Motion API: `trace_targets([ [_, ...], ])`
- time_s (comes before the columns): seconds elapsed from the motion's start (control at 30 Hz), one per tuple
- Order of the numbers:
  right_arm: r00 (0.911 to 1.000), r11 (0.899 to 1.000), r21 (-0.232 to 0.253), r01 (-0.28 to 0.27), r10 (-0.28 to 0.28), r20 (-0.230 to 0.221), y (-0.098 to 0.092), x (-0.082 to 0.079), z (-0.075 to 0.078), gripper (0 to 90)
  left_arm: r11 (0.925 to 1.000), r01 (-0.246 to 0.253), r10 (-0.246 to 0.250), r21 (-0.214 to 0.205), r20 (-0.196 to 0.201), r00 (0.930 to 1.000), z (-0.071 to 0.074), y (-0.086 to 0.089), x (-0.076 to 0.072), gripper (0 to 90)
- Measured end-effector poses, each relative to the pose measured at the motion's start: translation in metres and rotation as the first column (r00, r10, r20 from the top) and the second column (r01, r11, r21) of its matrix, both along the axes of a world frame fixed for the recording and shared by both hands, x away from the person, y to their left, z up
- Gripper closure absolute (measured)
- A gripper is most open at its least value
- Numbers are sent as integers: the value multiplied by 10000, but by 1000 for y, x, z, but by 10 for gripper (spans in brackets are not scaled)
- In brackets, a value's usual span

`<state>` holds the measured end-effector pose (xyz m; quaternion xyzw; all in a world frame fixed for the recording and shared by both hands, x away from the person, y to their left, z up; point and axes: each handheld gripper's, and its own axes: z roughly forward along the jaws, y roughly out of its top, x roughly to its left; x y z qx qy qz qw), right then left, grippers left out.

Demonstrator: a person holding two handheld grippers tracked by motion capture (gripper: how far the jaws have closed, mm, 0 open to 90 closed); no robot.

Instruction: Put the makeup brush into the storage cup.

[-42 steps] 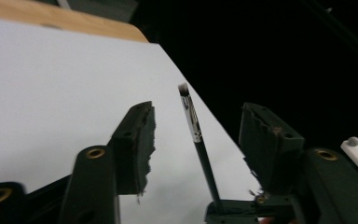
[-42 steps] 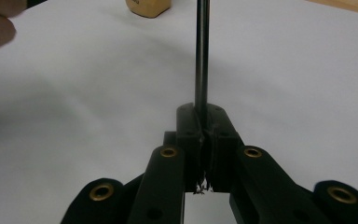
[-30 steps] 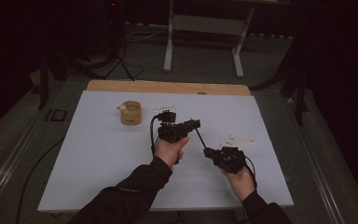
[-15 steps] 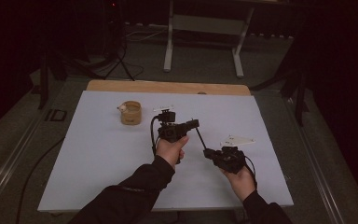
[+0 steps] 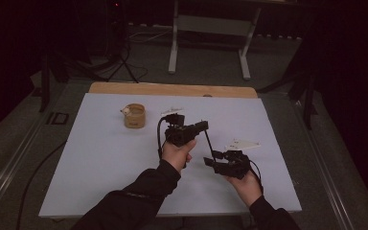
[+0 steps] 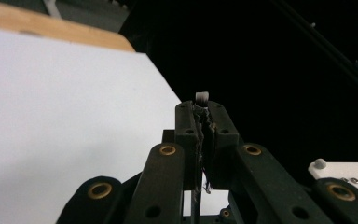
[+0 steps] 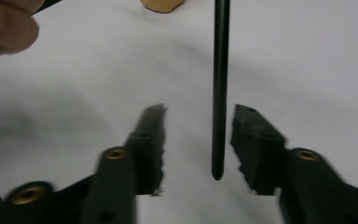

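A thin black rod [image 5: 210,145] slants down over the white table sheet [image 5: 100,158]. My left gripper [image 5: 202,127] is shut on its upper end. In the left gripper view the pads [image 6: 204,109] are pressed together, with a small white tip [image 6: 201,97] poking out above them. My right gripper [image 5: 212,160] sits lower right at the rod's bottom end. Its jaws have just been opening. In the right gripper view the rod [image 7: 220,93] hangs between the parted fingers of that gripper [image 7: 198,121], closer to the right one and touching neither.
A tan wooden cup [image 5: 134,115] stands at the back left of the sheet. A small white piece [image 5: 172,110] lies behind the left gripper. A flat white part [image 5: 243,143] lies right of the grippers. A wooden board edge [image 5: 172,89] runs along the far side.
The right gripper's jaws have parted and let go of the rod's lower end. Both hands have stayed where they were, and the left gripper still holds the rod's top.
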<state>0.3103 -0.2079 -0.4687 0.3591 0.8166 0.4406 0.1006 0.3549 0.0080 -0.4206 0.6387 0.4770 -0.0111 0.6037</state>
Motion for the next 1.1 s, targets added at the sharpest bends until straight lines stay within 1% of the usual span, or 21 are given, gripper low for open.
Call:
trace_targets([
  [0.03, 10000, 9999, 79, -72, 72, -30, 0, 0, 0, 465, 9998, 145, -146, 99, 37, 9999, 1, -1, 0, 860],
  [0.1, 10000, 9999, 122, -52, 52, 16, 0, 1, 0, 422, 9993, 286, -297, 246, 447, 9986, 3, -2, -1, 859],
  [0.13, 9999, 9998, 149, -97, 96, 51, 0, 1, 0, 388, 9981, 432, -458, 443, 602, 9971, 4, -3, -1, 859],
  [0.17, 9999, 9998, 188, -100, 98, 87, -1, 1, 0, 359, 9974, 377, -433, 620, 922, 9948, 5, -4, -4, 859],
  [0.23, 9998, 9998, 186, -108, 105, 171, -1, 1, 0, 286, 9948, 590, -678, 826, 1080, 9918, 7, -5, -5, 859],
  [0.27, 9997, 9997, 210, -88, 83, 237, -1, 1, 0, 259, 9933, 595, -715, 993, 1218, 9900, 8, -6, -6, 860],
  [0.3, 9997, 9996, 244, -167, 162, 193, -1, 1, 0, 209, 9911, 655, -808, 1162, 1326, 9879, 9, -7, -7, 860],
  [0.33, 9996, 9995, 269, -184, 178, 219, -1, 1, 0, 170, 9901, 700, -867, 1213, 1385, 9866, 10, -7, -8, 860],
  [0.4, 9993, 9989, 337, -341, 337, 131, -2, 0, 0, 138, 9867, 727, -960, 1455, 1602, 9824, 12, -7, -10, 859],
  [0.43, 9991, 9987, 344, -374, 367, 210, -2, 0, 0, 138, 9867, 727, -960, 1455, 1602, 9824, 12, -7, -10, 860],
  [0.47, 9991, 9987, 344, -374, 367, 210, -2, 0, 0, 138, 9860, 736, -993, 1498, 1720, 9801, 14, -7, -11, 860],
  [0.5, 9991, 9987, 344, -374, 367, 210, -2, 0, 0, 138, 9860, 736, -993, 1498, 1720, 9801, 14, -7, -11, 860],
  [0.53, 9992, 9989, 353, -317, 308, 257, -2, 0, 0, 139, 9836, 731, -1042, 1649, 1884, 9766, 18, -5, -12, 860],
  [0.57, 9987, 9992, 260, -309, 298, 420, -2, -1, 0, 138, 9828, 678, -1025, 1719, 2022, 9740, 20, -5, -13, 860],
  [0.6, 9983, 9990, 293, -330, 315, 489, -3, -1, 0, 139, 9812, 680, -1047, 1805, 2022, 9737, 22, -3, -14, 859],
  [0.7, 9975, 9986, 318, -418, 399, 590, -4, -1, 1, 138, 9811, 613, -1004, 1836, 2121, 9721, 24, 0, -14, 860],
  [0.77, 9969, 9985, 343, -430, 406, 675, -6, 0, 1, 138, 9762, 435, -944, 2123, 2360, 9672, 28, 6, -14, 860],
  [0.83, 9961, 9981, 296, -534, 512, 717, -7, 0, 1, 140, 9755, 402, -941, 2163, 2450, 9650, 29, 12, -14, 859],
  [0.93, 9947, 9980, 222, -594, 573, 857, -8, -1, 1, 141, 9739, 195, -801, 2263, 2616, 9619, 33, 21, -13, 859],
  [1.0, 9952, 9976, 433, -541, 504, 841, -10, -1, 1, 138, 9724, 43, -693, 2332, 2711, 9601, 37, 28, -12, 859],
  [1.1, 9951, 9979, 422, -487, 448, 887, -11, -2, 2, 137, 9708, -185, -516, 2393, 2832, 9577, 43, 38, -11, 859],
])
